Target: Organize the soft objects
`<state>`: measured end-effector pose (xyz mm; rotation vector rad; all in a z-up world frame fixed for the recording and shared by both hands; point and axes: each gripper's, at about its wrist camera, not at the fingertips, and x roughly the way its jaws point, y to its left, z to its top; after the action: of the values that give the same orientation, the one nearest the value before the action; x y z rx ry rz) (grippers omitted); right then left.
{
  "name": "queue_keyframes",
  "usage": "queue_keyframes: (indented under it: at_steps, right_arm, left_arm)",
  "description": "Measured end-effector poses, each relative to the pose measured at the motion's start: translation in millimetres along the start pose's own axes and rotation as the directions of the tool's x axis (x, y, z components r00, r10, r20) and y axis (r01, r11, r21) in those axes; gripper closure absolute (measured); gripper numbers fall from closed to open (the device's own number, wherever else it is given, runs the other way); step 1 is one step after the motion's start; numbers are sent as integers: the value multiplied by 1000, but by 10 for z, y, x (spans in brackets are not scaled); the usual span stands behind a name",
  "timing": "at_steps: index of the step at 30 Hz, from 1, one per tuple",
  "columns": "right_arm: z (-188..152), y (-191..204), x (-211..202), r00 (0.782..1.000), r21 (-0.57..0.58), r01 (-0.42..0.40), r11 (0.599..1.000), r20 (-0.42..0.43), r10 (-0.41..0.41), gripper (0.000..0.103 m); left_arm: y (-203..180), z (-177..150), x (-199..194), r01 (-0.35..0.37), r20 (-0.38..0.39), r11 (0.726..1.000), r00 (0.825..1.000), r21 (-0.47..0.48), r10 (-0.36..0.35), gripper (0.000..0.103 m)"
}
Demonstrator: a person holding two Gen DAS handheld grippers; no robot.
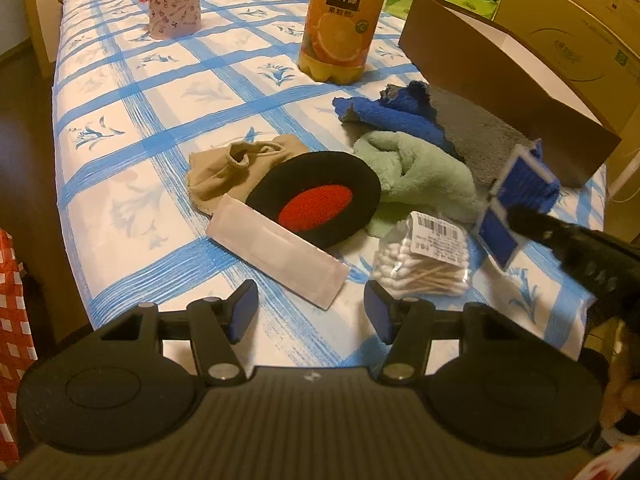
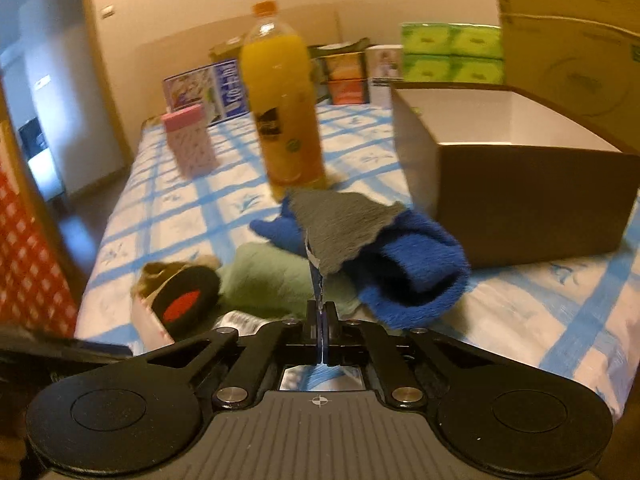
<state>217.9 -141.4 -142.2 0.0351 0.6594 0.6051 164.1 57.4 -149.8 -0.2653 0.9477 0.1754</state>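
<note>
My right gripper (image 2: 322,276) jaws clamp the blue-grey towel (image 2: 400,264); left gripper (image 1: 310,312) jaws open; brown box (image 2: 520,184) apparently empty, sorting barely begun.

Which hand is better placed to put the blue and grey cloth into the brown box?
Right. Its gripper is shut on the blue and grey cloth, beside the brown box. The left gripper is open, over the cotton swabs.

Both wrist views look down, perhaps obliquely, sharing the cloth pile (image 1: 404,148).
</note>
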Motion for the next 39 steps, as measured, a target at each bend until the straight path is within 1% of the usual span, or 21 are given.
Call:
queue_keyframes:
  at_steps: [2,6,8,12,13,16,17,22,24,28,30,31,33,35,39]
  right_arm:
    - [35,-41,-22,1000,13,12,1000,5,-12,102]
    - [32,-60,-30,999,-23,38,999,-2,-38,102]
    - [22,-67,-31,999,-26,49,998,-7,-49,102]
    - [-8,-122,4,998,-8,56,998,-22,-57,102]
    - [-8,-132,6,998,-7,59,998,-25,-59,102]
    - [-8,-155,3,998,7,55,998,-29,-55,102]
    - [-7,-157,6,998,9,52,999,-33,-52,102]
    - [-11,-140,29,998,6,42,999,-44,-42,102]
    - [-16,-140,41,998,5,43,999,-50,-42,102]
    - [-21,-148,49,997,8,49,999,-54,-49,102]
    - [-16,-151,47,997,9,51,999,-54,-51,102]
    - [-18,-152,45,997,9,52,999,-54,-51,102]
    - [-20,-154,45,997,10,52,999,-54,-52,102]
    - [-19,-157,47,997,11,51,999,-54,-50,102]
    - [-17,-162,47,997,13,49,999,-55,-48,102]
  left_arm:
    - [-5,10,37,-14,0,1000,1000,-6,14,48]
    - [-9,47,84,-39,12,999,999,-32,39,47]
    - [-28,72,115,-59,19,998,998,-31,59,45]
    - [-42,87,128,-76,26,997,997,-20,76,44]
    - [-30,81,121,-77,28,997,997,-22,77,46]
    - [46,61,92,-86,28,996,996,-23,86,56]
    - [88,54,78,-90,28,996,995,-29,91,58]
    - [265,61,40,-103,28,994,994,-47,104,58]
    - [305,89,75,-100,15,993,995,-55,101,58]
    - [351,131,93,-87,19,993,996,-86,89,59]
    - [380,133,89,-83,27,992,996,-90,85,68]
    - [386,130,82,-81,31,993,996,-84,84,78]
    - [423,121,61,-66,32,993,997,-97,69,83]
    - [460,114,33,-55,35,993,998,-109,59,91]
    - [467,93,-34,-54,46,995,997,-89,58,98]
